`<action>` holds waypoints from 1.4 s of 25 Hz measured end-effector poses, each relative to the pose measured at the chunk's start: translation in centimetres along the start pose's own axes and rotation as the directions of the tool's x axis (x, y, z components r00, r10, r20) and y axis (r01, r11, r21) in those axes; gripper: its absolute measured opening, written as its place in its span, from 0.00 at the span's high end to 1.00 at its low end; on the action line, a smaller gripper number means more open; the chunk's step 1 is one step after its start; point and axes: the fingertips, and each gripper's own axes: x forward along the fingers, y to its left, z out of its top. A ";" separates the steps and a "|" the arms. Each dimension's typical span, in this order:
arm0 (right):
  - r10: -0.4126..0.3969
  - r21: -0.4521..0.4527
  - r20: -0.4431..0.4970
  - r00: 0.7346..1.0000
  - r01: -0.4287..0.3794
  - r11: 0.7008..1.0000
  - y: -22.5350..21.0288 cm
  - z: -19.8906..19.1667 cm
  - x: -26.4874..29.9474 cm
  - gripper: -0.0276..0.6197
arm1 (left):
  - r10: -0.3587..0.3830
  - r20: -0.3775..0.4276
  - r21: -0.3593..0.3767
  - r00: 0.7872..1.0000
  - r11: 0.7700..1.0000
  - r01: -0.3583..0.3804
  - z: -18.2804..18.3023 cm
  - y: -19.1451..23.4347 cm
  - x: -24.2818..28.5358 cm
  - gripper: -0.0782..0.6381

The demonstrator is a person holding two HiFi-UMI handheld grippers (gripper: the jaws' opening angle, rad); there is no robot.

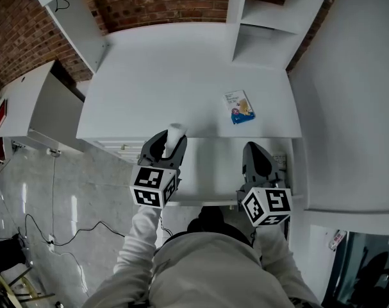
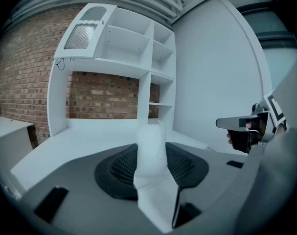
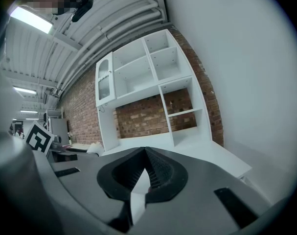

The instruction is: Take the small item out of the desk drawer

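Small white item was clamped between the two jaws of the left gripper. It stood nearly upright, with its rounded top above the jaw tips. In the left gripper view the dark pads pressed on both of its sides. What it was made of could not be told. The gripper held it over the front edge of the white desk, a little left of the middle.

Below that edge the drawer was pulled out toward the person, and both grippers hung over it. The right gripper was over the right part of the drawer, near the front right corner of the desk. Its jaws were together at the tips, with nothing between them.

On the desk a small printed packet lay flat near the front edge, toward the right side and apart from both grippers. At the back right corner stood white shelves, and behind the desk was a brick wall.
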 end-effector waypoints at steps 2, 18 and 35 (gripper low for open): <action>0.009 -0.003 -0.002 1.000 -0.009 1.000 0.3 -0.1 0.0 0.91 | 0.015 0.012 -0.011 1.000 1.000 -0.015 0.1 0.4 -0.5 0.63; 0.038 -0.073 -0.014 0.999 -0.039 0.997 1.7 0.4 -1.0 0.91 | 0.054 0.089 -0.046 0.995 0.998 -0.050 1.9 1.6 -3.1 0.63; 0.051 -0.091 -0.019 0.999 -0.053 0.994 2.3 0.2 -1.7 0.91 | 0.064 0.115 -0.060 0.991 0.997 -0.057 2.2 1.6 -4.2 0.63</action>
